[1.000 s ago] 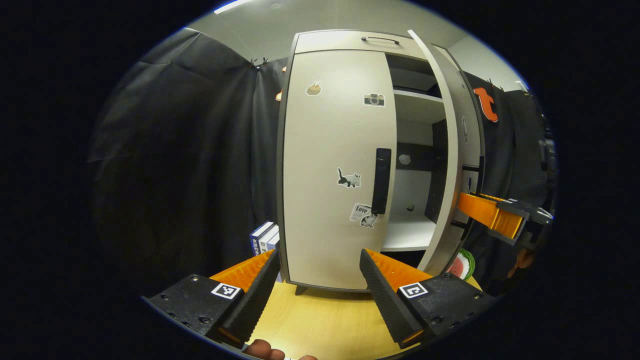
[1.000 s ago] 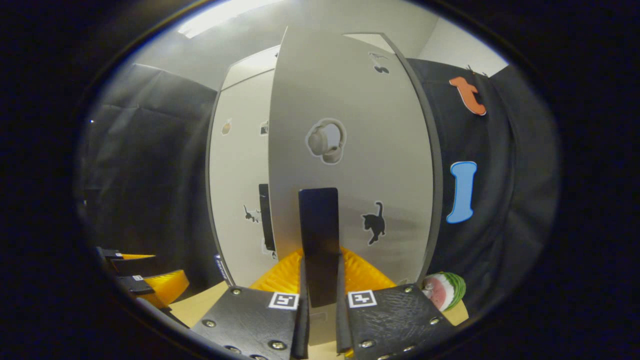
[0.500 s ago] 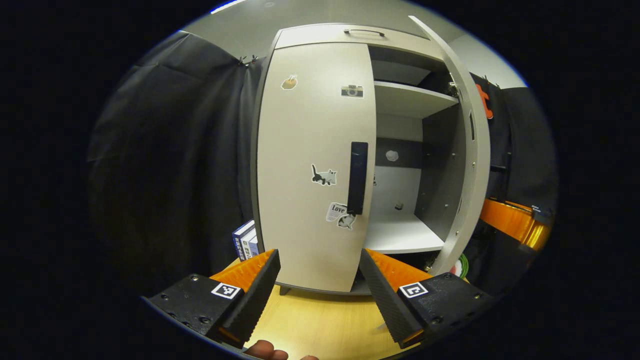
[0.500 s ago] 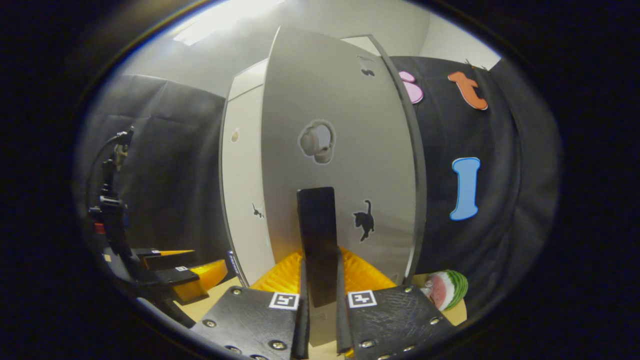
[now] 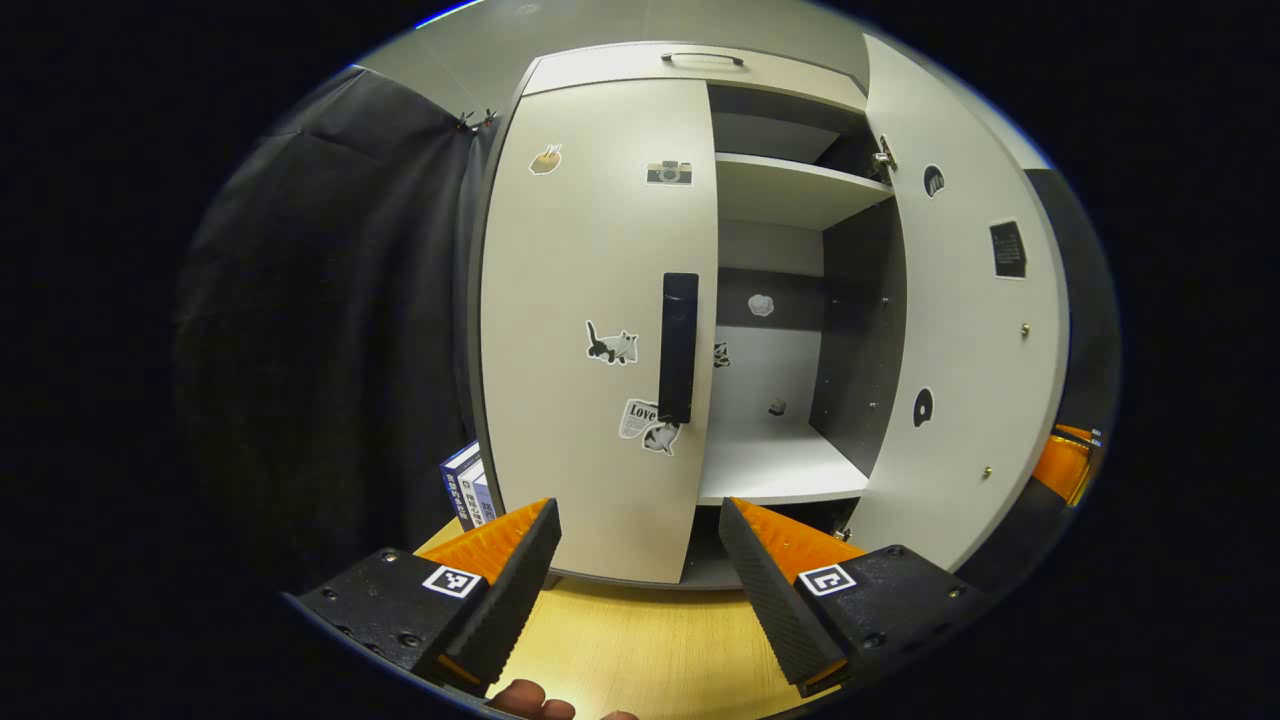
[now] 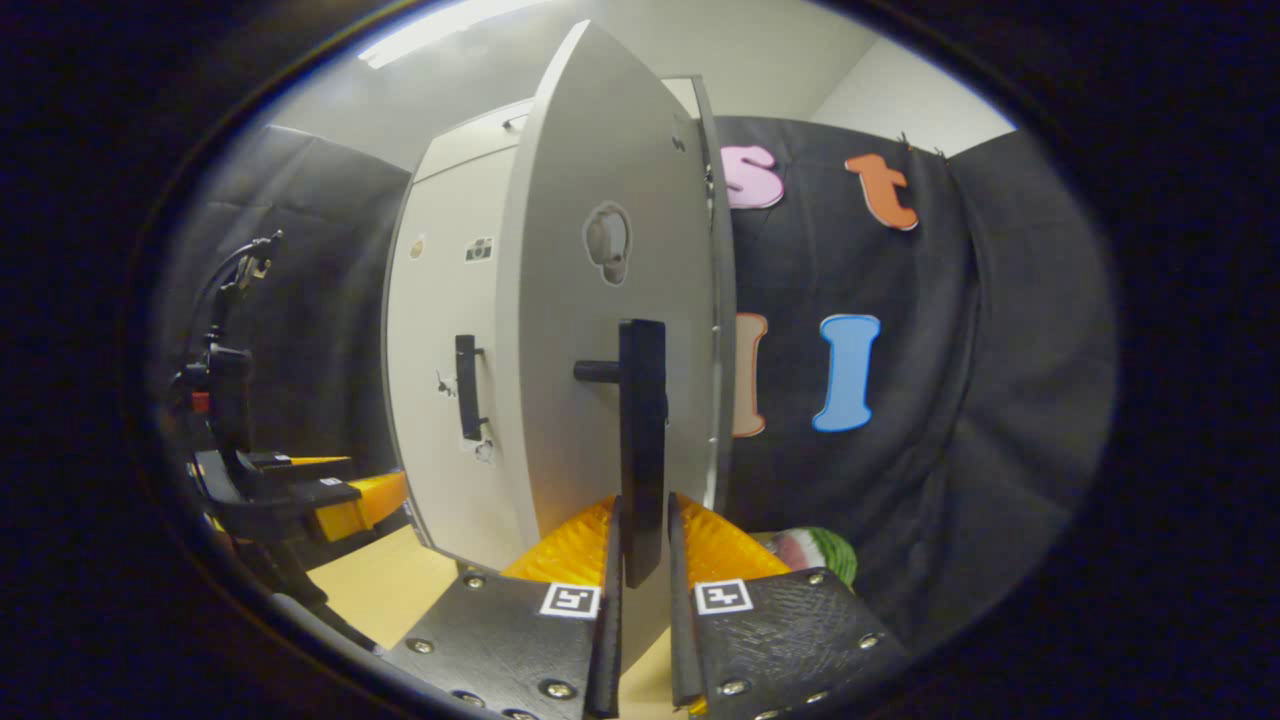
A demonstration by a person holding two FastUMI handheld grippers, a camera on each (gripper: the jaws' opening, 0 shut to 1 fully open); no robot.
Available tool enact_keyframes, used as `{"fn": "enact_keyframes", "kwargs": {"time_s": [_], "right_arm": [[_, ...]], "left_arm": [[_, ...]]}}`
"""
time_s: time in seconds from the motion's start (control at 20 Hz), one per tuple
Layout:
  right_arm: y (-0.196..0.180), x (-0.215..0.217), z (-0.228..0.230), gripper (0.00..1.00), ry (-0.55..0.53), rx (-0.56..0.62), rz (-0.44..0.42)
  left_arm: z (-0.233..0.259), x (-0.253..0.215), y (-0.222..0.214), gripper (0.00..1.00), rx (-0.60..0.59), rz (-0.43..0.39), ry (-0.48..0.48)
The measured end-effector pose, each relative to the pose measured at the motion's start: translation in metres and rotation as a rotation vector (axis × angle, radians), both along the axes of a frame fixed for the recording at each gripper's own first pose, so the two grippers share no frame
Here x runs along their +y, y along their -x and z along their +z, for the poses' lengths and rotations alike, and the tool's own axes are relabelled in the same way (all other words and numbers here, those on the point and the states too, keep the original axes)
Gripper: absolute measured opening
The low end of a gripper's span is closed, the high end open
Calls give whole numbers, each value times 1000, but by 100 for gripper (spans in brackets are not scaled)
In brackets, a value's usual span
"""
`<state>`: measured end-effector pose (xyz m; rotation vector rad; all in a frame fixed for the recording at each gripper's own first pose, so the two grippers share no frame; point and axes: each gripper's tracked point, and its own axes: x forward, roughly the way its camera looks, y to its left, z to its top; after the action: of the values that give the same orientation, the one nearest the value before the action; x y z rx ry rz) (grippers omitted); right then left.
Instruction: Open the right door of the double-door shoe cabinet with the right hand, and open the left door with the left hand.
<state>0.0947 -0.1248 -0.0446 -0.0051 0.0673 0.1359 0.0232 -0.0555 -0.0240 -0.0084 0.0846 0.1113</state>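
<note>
The pale shoe cabinet stands on a wooden table (image 5: 640,650). Its left door (image 5: 590,330) is closed, with a black upright handle (image 5: 678,345) at its inner edge. My left gripper (image 5: 640,520) is open, a little short of that door, below the handle and touching nothing. The right door (image 5: 965,350) is swung wide open, baring the white shelves (image 5: 775,460). In the right gripper view my right gripper (image 6: 642,500) is shut on the right door's black handle (image 6: 642,440), with the door (image 6: 570,330) seen nearly edge-on. The left door's handle (image 6: 467,385) shows beyond it.
Blue and white books (image 5: 465,485) lean against the cabinet's left foot. A watermelon-slice toy (image 6: 815,550) lies on the table behind the open right door. The left gripper (image 6: 330,495) and its holder show at the left of the right gripper view. Black cloth walls surround the booth.
The right door has swung from partly open to wide open, pulled by my right gripper on its handle. My left gripper's view has shifted so the left door's handle sits nearer the middle.
</note>
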Motion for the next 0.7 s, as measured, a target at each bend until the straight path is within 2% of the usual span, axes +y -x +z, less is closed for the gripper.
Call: {"fn": "enact_keyframes", "kwargs": {"time_s": [0.05,0.1,0.15,0.25,0.3,0.35,0.65,0.7], "right_arm": [[-2,-16,0,20,12,0,-47],[-17,-41,2,20,30,-4,-136],[-14,-62,7,14,1,-17,-197],[-7,-54,5,1,-152,5,-127],[-9,-51,1,9,-204,13,-123],[-9,-55,3,5,-220,6,-118],[-8,-57,4,2,-169,0,-142],[-7,-55,4,10,-163,3,-141]], "left_arm": [[1,-2,-2,100,-4,-5,5],[1,-6,-4,99,-3,-17,15],[1,-10,-5,99,0,-30,23],[1,-14,-5,100,2,-50,28],[1,-16,-5,100,1,-60,27],[0,-21,-5,99,5,-68,23],[-1,-13,0,99,9,-69,19],[-1,-9,1,99,8,-65,20]]}}
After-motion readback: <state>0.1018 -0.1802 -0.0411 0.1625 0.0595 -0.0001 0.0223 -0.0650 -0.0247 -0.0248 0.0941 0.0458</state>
